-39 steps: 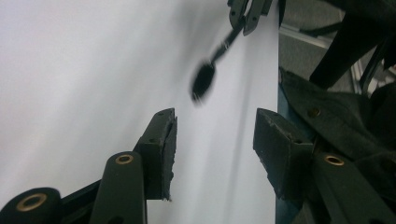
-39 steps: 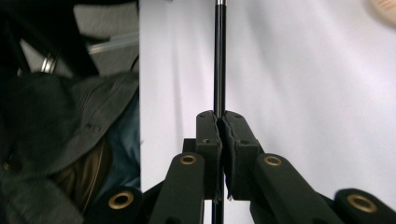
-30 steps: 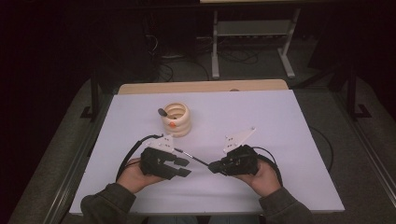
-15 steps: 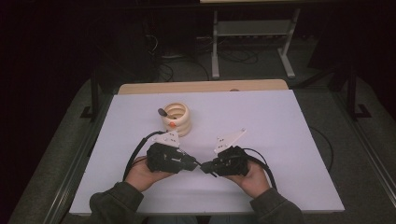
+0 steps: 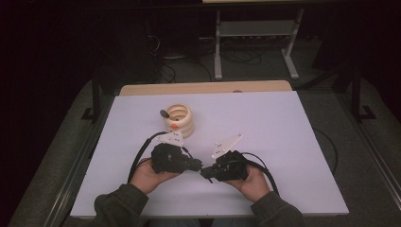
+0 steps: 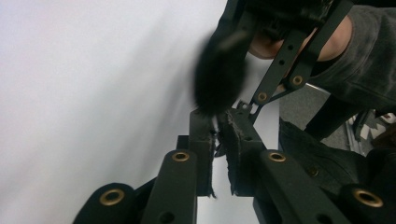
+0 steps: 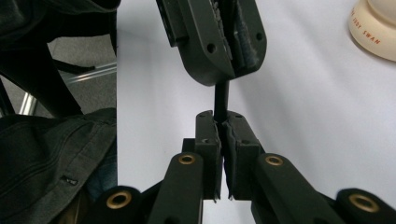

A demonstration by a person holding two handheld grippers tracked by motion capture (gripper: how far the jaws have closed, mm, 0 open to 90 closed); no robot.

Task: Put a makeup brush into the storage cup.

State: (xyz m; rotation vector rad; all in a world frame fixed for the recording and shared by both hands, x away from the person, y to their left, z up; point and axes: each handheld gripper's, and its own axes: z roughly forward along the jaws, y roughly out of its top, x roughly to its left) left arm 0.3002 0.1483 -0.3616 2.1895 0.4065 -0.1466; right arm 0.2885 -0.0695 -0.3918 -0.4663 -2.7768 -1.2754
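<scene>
Now both grippers' jaws on rod [image 7: 221,100].

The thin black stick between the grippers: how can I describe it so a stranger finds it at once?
On the white table, look near the front edge, where the left gripper and the right gripper meet tip to tip. The thin black stick bridges them, clamped by both; unlike the cream ring stack behind, it is dark and slim.

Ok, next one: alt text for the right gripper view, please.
Two black jaws rise from the bottom, shut on a thin black rod over a white table. The left gripper clamps the same rod from above. A cream ring stack sits at the top right corner, a dark sleeve at left.
</scene>
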